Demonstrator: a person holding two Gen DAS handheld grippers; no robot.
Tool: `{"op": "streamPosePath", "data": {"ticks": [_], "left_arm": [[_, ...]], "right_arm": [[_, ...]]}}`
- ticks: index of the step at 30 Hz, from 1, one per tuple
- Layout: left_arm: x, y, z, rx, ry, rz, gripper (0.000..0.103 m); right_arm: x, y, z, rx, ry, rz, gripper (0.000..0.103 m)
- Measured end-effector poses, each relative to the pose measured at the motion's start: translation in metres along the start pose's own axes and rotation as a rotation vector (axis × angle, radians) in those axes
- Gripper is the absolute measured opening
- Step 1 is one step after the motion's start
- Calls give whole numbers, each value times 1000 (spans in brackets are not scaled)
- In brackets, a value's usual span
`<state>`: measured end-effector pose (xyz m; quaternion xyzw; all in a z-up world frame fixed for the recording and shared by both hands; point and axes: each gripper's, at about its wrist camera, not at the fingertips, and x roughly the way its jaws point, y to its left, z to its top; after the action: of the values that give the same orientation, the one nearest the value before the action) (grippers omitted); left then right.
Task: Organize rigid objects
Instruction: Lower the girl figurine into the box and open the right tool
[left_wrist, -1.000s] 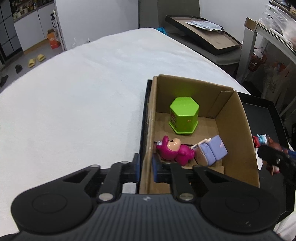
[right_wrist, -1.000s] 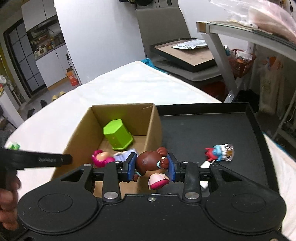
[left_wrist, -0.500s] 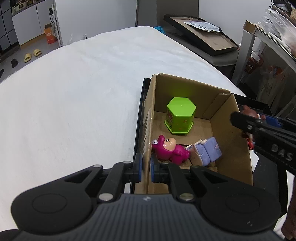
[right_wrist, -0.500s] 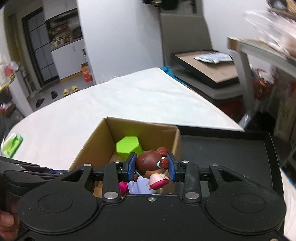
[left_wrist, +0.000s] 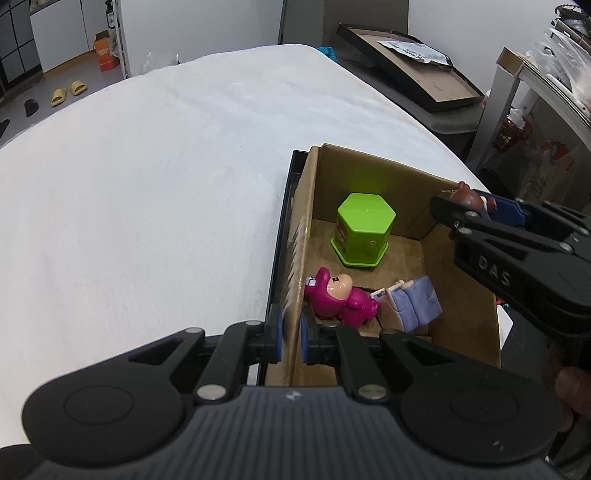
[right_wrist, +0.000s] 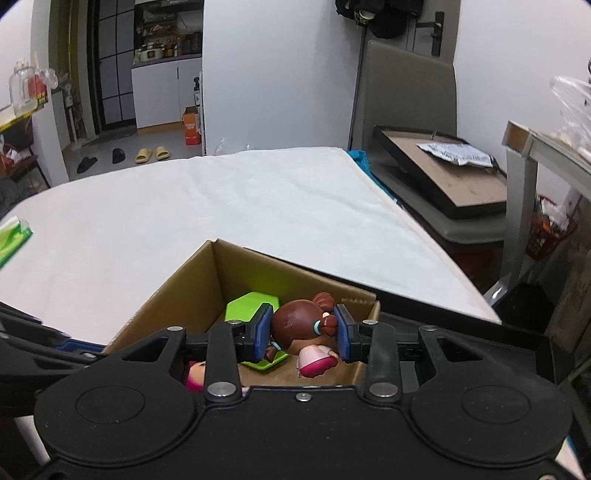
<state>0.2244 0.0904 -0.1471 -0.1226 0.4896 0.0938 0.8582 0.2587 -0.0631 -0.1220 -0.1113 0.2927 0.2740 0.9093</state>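
A cardboard box (left_wrist: 373, 166) stands in a black tray on the white table. Inside it lie a green hexagonal container (left_wrist: 364, 229), a magenta bear figure (left_wrist: 338, 295) and a lilac figure (left_wrist: 415, 301). My left gripper (left_wrist: 290, 338) is shut on the box's left wall (left_wrist: 301, 243). My right gripper (right_wrist: 301, 332) is shut on a brown-haired doll (right_wrist: 299, 326) with pink shoes, held over the box's right part above the green container (right_wrist: 247, 306). In the left wrist view the right gripper (left_wrist: 480, 208) reaches in over the box's right wall with the doll (left_wrist: 465, 194) at its tip.
The black tray (right_wrist: 480, 332) extends right of the box. A green packet (right_wrist: 13, 240) lies at the table's left edge. A chair with a framed board (right_wrist: 443, 170) and a shelf (right_wrist: 535, 147) stand to the right beyond the table.
My right gripper has carried the doll leftward from over the tray to over the box and rolled. The left gripper keeps its hold on the box wall in the same place.
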Motion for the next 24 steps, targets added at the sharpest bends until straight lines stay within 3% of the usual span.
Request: {"op": "streamPosePath", "data": {"ticks": [5,9,24], "left_arm": [[-1,-4,0,11,5,10,9],[-1,-5,1,15,14,13,9],[-20,-25,-1,60,16,61,12]], "right_arm": [[6,2,1,-32,13,-36,36],[4,4,-3,-57,5,-83,44],[-27,-31,-4,125,-29,-131,63]]}}
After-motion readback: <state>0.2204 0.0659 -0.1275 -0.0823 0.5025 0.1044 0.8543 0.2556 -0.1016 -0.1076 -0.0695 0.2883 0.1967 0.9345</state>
